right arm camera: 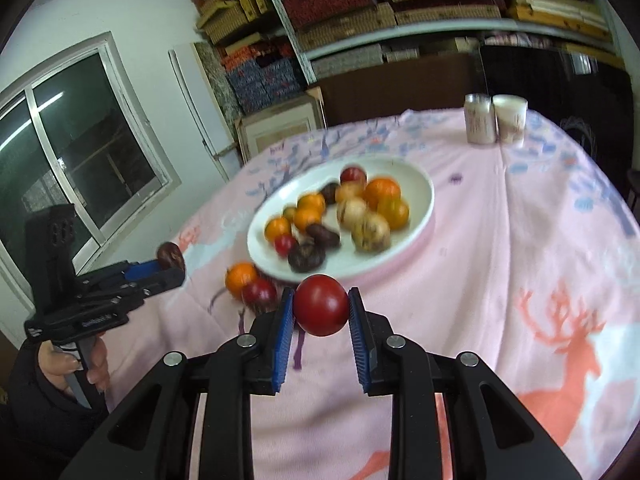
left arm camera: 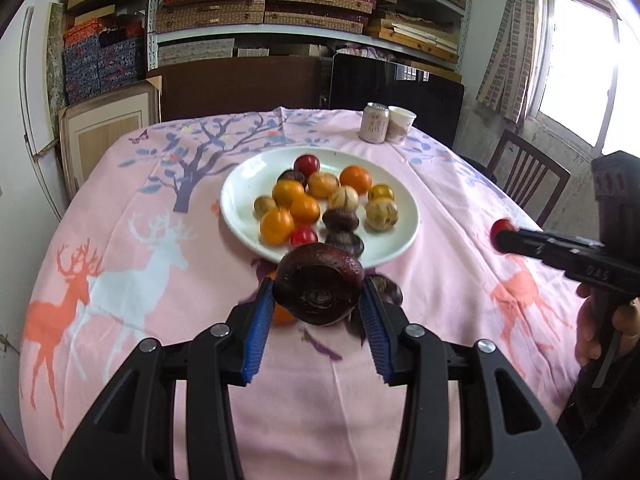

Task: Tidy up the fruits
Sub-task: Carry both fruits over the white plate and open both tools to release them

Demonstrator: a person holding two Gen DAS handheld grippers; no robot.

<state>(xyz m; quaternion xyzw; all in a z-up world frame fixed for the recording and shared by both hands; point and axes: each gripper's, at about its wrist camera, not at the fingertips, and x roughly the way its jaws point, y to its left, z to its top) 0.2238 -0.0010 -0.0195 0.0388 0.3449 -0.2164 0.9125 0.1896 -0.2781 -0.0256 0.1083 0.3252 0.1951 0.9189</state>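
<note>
The left gripper (left arm camera: pixel 319 295) is clamped on a dark purple-brown fruit (left arm camera: pixel 319 290), flattish and wrinkled, its blue pads (left arm camera: pixel 259 320) pressing on either flank. The right gripper (right arm camera: pixel 321 312) pinches a small red fruit (right arm camera: pixel 321 310), smooth and round, between jaws set narrow. Both loads hang clear of the pink tablecloth (left arm camera: pixel 132 264).

Just beyond and below the left jaws, two more pieces lie on the cloth — an orange one (left arm camera: pixel 283 315) and a dark one (left arm camera: pixel 388 290), partly hidden behind the fingers. From the right wrist they show left of the jaws, an orange citrus (right arm camera: pixel 241 277) touching a dark red fruit (right arm camera: pixel 259 294). Ahead of both jaws sits the white plate (left arm camera: pixel 244 184), crowded with orange, red, pale striped and dark fruits. A can (left arm camera: pixel 373 123) and paper cup (left arm camera: pixel 400 124) stand well beyond.

The step looks like carrying each fruit to the plate. To do it well, keep the squeeze steady — the round red one could roll out of narrow pads. Lower each into a bare patch near its own kind, low before opening, so nothing bounces into the pile. Bring the hands in one at a time, since they would converge over the near rim.
</note>
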